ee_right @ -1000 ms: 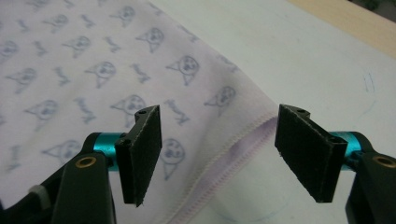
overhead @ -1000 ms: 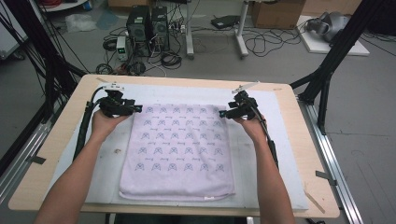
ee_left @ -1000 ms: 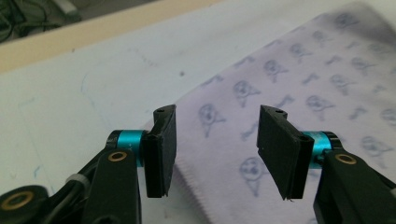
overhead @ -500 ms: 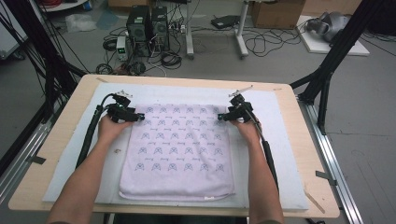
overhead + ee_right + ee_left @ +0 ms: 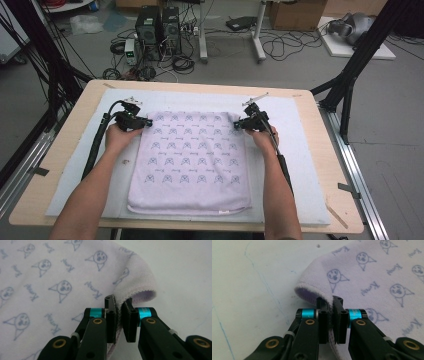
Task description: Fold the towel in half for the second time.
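Lavender printed towel point(image 5: 192, 160): far corners pinched, one in left gripper point(image 5: 148, 121), one in right gripper point(image 5: 236, 124), jaws just closed; its length runs toward the person.

Left gripper point(image 5: 146, 122): jaws just closed, now pinched on the far left corner of the lilac towel point(image 5: 192, 157); previously open, just beside that corner. Right gripper point(image 5: 238, 124): jaws just closed, now pinched on the far right corner; previously open at the towel's edge. Towel corners: folded up between the jaws in both gripper views.
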{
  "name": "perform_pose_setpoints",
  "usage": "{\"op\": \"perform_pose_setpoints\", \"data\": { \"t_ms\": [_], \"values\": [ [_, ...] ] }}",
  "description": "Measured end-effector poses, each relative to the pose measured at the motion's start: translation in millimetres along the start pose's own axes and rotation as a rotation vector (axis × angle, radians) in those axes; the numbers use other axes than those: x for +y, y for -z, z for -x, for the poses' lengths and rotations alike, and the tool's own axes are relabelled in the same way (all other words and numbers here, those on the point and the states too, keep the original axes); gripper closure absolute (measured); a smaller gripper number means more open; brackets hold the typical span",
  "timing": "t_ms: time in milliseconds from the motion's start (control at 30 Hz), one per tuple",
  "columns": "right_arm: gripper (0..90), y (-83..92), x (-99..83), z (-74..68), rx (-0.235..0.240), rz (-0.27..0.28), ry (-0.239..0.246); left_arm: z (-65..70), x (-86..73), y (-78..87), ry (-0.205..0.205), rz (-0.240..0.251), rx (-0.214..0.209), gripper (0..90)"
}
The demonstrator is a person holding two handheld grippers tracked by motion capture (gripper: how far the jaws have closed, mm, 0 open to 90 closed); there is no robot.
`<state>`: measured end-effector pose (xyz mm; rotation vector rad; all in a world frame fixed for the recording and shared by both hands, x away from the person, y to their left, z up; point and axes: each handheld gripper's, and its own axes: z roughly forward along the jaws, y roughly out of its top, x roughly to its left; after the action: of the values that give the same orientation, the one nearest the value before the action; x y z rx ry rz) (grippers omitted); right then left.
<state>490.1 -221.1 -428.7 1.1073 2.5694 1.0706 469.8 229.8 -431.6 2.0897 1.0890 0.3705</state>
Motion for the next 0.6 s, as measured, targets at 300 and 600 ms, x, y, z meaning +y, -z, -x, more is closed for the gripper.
{"op": "perform_pose_setpoints", "data": {
  "t_ms": [300,600],
  "values": [
    [83.5,20.1,12.1,-2.6,-0.002,0.054,0.009,-1.6,8.4,18.1,0.005,0.078,-0.017,84.7],
    [83.6,49.0,42.3,-3.1,-0.031,0.137,0.042,-5.7,48.6,52.8,-0.024,0.203,-0.003,84.8]
  ]
}}
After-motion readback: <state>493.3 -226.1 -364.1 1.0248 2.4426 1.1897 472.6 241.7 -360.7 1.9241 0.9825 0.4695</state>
